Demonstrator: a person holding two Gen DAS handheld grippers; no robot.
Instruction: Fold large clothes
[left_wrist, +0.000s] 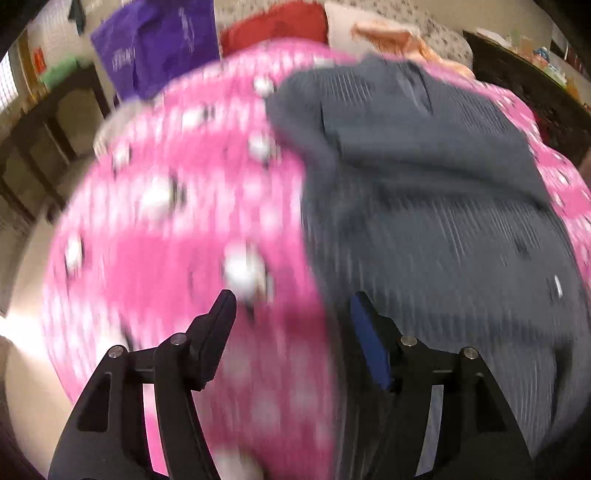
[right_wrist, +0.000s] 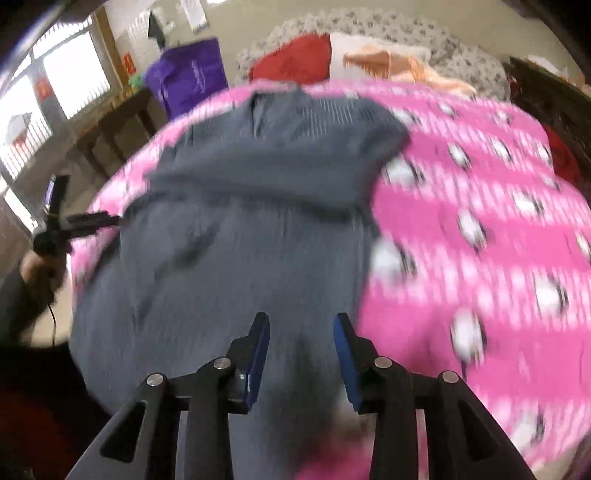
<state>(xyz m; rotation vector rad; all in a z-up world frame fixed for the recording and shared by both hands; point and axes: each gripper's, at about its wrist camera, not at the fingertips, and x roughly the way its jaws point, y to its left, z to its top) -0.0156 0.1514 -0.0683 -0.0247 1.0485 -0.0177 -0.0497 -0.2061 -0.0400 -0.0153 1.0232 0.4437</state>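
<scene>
In the left wrist view, our left gripper (left_wrist: 293, 306) sits at the bottom centre with its jaws spread wide and nothing between them. Below it lies the pink bed cover with white cartoon figures (left_wrist: 177, 229), filling the left half of the frame. The large grey ribbed knit garment (left_wrist: 436, 206) fills the right half, spread flat on that cover. Its left edge runs from the upper middle of the frame down to just beside the gripper's right, blue-padded finger (left_wrist: 369, 343). So the garment lies to the right of this gripper, with its long axis running up and away from us.

In the right wrist view, our right gripper (right_wrist: 301, 325) stands at the bottom centre, its jaws parted only partway and holding nothing. Here the grey garment (right_wrist: 236, 236) lies straight ahead and under the fingertips, stretching up towards the top centre, with the pink cover (right_wrist: 480, 221) showing to its right. The left gripper (right_wrist: 74, 221) appears at the middle left, beside the garment's left edge.

We judge the right gripper nearer the near hem, being right over the cloth, while the left must shift towards the cloth edge to take hold. Blur hides finer folds.
</scene>
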